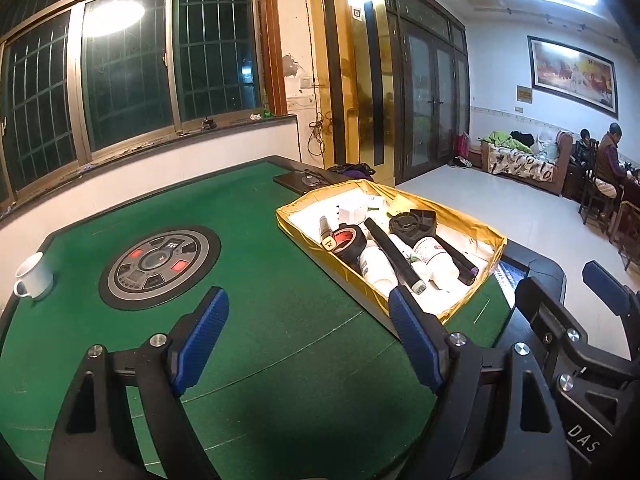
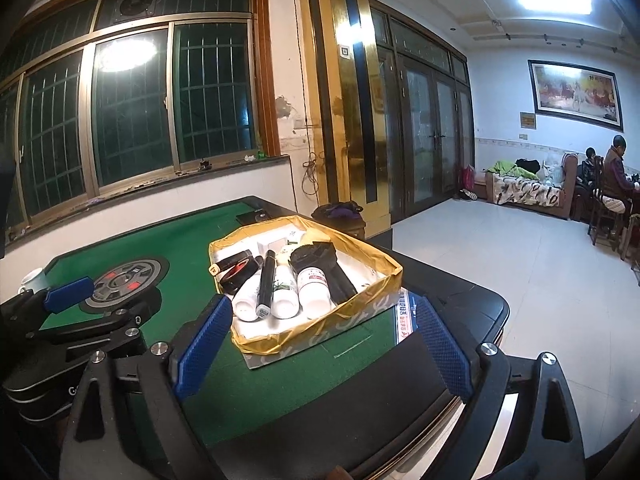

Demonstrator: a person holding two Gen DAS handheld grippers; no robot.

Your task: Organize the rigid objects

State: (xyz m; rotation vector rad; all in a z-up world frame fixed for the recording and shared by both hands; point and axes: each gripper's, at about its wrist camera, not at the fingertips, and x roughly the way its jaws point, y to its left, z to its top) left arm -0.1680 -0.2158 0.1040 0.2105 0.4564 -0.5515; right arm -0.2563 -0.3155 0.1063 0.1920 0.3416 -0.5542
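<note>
Where green felt ends, yellow-lined box (image 2: 384, 280) crowded with white bottles (image 2: 314, 288).

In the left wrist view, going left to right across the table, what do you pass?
White mug → round control panel set in the green table → gold-lined box of bottles and tubes → right hand-held gripper.

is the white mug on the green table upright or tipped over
Upright. In the left wrist view the white mug stands on its base near the green table edge, rim up, handle to the side. What it holds cannot be told.
</note>
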